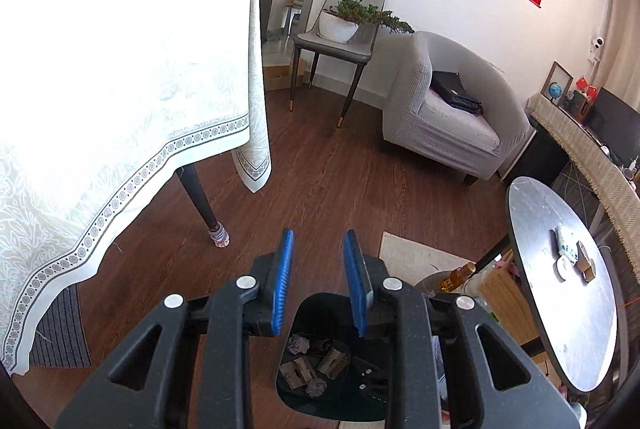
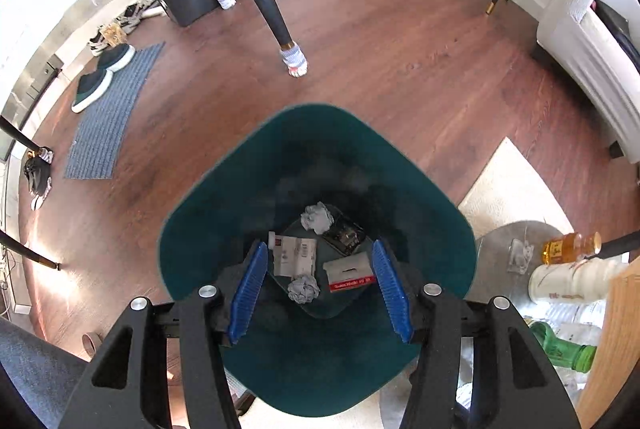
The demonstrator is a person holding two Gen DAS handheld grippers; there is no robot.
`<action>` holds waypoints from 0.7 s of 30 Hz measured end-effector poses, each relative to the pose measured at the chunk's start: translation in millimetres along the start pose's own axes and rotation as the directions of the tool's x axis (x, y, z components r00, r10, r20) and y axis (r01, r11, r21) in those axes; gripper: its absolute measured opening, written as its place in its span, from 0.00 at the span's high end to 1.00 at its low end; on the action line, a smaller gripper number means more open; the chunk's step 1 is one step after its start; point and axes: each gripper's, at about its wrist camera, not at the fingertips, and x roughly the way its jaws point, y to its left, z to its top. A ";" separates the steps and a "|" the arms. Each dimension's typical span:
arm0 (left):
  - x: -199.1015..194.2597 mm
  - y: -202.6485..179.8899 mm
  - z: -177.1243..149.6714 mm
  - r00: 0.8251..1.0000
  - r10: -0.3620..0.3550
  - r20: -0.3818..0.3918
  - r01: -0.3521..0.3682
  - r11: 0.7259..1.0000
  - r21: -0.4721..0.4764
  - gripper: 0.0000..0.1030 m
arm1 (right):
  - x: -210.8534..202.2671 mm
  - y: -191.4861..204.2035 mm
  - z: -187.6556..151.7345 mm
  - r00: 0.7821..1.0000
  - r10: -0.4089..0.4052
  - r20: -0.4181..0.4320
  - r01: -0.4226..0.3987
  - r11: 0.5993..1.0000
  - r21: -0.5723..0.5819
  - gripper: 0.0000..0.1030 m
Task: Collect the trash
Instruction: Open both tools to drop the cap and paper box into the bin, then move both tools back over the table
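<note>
A wide stretch of brown wooden floor is seen in both views, with a table draped in a white patterned cloth at the left of the left wrist view and a grey armchair further back. On the floor a dark green trash bin is placed, just beside a pale rug and a round grey side table. The right gripper is held directly above the bin's mouth, its blue pads spread apart with nothing between them. The left gripper is held over the bin's near edge, its jaws at their narrowest and empty. At the bottom of the bin the trash is gathered: a white printed carton, a red and grey card package, a dark wrapper and two crumpled paper balls.
</note>
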 end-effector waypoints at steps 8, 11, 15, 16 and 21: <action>-19.5 -8.4 13.0 0.995 -0.047 0.086 0.050 0.998 -0.033 0.75 | -89.0 6.2 16.0 0.983 0.027 0.182 -0.020 0.999 -0.039 0.56; -23.9 -20.8 16.9 0.992 -0.064 0.105 0.065 0.998 -0.006 0.75 | -123.9 1.2 16.5 0.967 0.020 0.254 -0.013 1.000 -0.026 0.58; -25.9 -46.4 16.9 0.989 -0.079 0.121 0.072 0.995 0.065 0.72 | -163.2 -14.6 13.2 0.948 -0.015 0.319 0.017 1.000 -0.004 0.59; -25.8 -51.8 16.2 0.989 -0.087 0.123 0.078 0.994 0.075 0.70 | -172.3 -20.7 11.5 0.943 -0.018 0.333 0.017 1.000 0.008 0.59; -22.4 -78.1 14.8 0.986 -0.119 0.120 0.107 0.989 0.105 0.61 | -210.7 -51.1 0.9 0.922 -0.073 0.380 0.049 0.996 0.072 0.59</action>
